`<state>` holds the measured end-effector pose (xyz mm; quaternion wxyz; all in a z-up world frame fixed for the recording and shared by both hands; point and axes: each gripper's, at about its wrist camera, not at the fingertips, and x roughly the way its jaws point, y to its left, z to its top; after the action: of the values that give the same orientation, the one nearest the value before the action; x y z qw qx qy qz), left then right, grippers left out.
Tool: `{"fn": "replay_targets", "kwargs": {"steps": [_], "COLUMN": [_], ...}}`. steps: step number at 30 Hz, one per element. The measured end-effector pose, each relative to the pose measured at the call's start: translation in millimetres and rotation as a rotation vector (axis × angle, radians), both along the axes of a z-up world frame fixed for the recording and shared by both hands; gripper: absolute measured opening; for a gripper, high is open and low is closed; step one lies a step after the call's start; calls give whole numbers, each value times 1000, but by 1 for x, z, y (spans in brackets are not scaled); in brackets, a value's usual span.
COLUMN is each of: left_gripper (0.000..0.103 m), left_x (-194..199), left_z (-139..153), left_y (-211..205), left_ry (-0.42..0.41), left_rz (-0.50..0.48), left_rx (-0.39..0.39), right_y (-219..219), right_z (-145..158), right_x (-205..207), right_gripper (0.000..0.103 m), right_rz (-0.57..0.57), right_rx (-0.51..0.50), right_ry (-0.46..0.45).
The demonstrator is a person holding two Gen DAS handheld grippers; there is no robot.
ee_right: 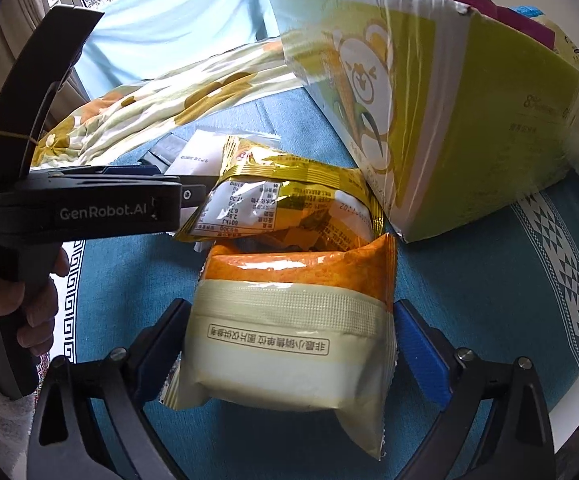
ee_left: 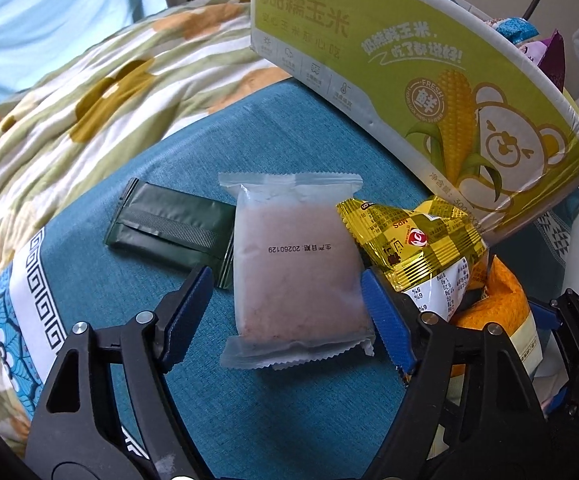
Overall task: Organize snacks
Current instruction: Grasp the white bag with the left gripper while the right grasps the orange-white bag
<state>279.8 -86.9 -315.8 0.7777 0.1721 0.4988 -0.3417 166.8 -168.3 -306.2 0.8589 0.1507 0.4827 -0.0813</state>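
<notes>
The frosted pink snack packet lies flat on the blue cloth, dead ahead at twelve o'clock of the left gripper, long axis running away from it. Its jaws gape wide astride the packet, gripping nothing; the right gripper likewise straddles the orange-and-cream packet, unclosed.

Frosted translucent plastic pastry pouch; glossy yellow foil snack bag; matt dark-green sachet; woven teal tablecloth; tape-glossed green cardboard box.
</notes>
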Motion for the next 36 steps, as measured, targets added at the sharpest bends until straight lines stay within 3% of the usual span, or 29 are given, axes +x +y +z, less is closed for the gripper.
{"fn": "replay_targets", "kwargs": {"steps": [7, 9, 12, 18, 36], "left_gripper": [74, 63, 61, 61, 63], "left_x": [-6, -6, -8, -18, -55], "left_z": [-12, -14, -13, -13, -8], "left_y": [-11, -11, -9, 3, 69], "left_ry": [-23, -14, -20, -24, 34], "left_rz": [-22, -16, -8, 6, 163], "left_rx": [70, 62, 66, 71, 89], "right_y": [1, 3, 6, 6, 9], "right_z": [1, 1, 2, 2, 6], "right_x": [-4, -4, -3, -4, -13], "right_gripper": [96, 95, 93, 93, 78], "right_rz": [1, 1, 8, 9, 76], "right_rx": [2, 0, -12, -4, -11], "right_ry": [-3, -3, -1, -1, -2]}}
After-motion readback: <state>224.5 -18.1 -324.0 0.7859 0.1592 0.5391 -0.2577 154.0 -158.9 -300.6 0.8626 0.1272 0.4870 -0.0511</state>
